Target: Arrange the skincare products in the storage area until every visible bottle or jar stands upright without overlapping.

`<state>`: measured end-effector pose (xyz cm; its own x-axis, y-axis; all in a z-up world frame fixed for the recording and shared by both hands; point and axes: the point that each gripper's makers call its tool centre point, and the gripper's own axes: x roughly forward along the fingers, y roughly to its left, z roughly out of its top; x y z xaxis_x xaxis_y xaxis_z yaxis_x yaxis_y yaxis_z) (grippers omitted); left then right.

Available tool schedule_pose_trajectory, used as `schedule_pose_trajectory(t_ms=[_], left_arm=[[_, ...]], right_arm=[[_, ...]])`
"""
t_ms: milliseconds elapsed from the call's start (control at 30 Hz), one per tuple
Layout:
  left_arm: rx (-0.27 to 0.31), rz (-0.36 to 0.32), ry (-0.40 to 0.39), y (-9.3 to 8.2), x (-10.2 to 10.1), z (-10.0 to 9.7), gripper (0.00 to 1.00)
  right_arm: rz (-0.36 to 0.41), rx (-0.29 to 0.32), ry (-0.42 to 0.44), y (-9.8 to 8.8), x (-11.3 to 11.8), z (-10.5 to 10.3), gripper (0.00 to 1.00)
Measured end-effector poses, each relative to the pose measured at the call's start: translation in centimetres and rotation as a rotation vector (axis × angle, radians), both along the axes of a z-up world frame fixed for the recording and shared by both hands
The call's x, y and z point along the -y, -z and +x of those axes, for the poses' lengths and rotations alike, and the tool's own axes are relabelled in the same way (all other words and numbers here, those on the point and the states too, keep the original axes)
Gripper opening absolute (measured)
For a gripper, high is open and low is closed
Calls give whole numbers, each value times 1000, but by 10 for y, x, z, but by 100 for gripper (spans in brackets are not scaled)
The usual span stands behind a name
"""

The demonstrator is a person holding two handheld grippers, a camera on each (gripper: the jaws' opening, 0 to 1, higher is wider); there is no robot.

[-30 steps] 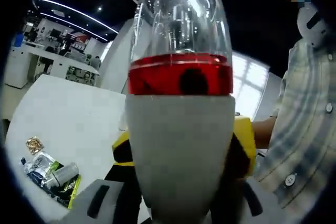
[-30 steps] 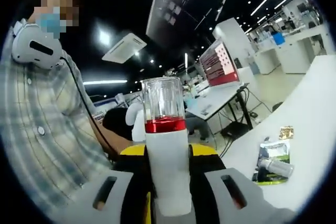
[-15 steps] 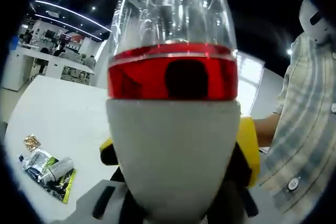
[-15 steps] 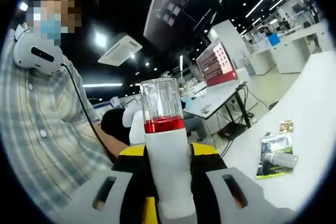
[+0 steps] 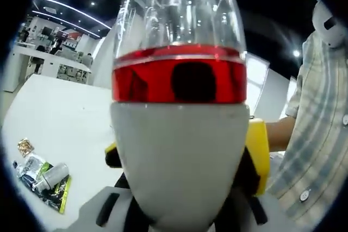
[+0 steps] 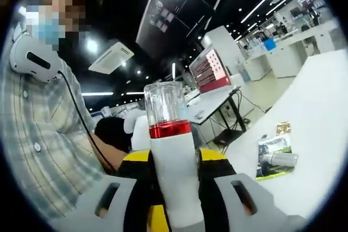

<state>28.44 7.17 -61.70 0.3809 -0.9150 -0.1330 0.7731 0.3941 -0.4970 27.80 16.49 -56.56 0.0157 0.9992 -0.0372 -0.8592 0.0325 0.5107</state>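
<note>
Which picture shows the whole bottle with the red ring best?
The right gripper view: the bottle fits in from clear cap to white body. In the left gripper view the bottle is so close that it bulges and its bottom is cut off.

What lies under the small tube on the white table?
The small tube rests on a flat packet with a green edge, which lies on the white table. A smaller gold sachet sits apart. Whatever is beneath the packet is covered.
</note>
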Motion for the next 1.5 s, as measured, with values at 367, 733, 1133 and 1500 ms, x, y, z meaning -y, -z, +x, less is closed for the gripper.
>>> schedule_pose_trajectory(t_ms=[367, 733, 1133, 1500], left_arm=[[-19, 16, -51, -1, -11, 19, 38], [8, 175, -53, 16, -6, 19, 38], [7, 277, 14, 40, 16, -5, 38], [4, 295, -118, 43, 2, 17, 40]], right_arm=[[-50, 96, 70, -2, -6, 18, 30], [-189, 231, 110, -9, 5, 22, 30], [-322, 281, 64, 16, 18, -6, 30], [-294, 284, 180, -1, 43, 31, 28]])
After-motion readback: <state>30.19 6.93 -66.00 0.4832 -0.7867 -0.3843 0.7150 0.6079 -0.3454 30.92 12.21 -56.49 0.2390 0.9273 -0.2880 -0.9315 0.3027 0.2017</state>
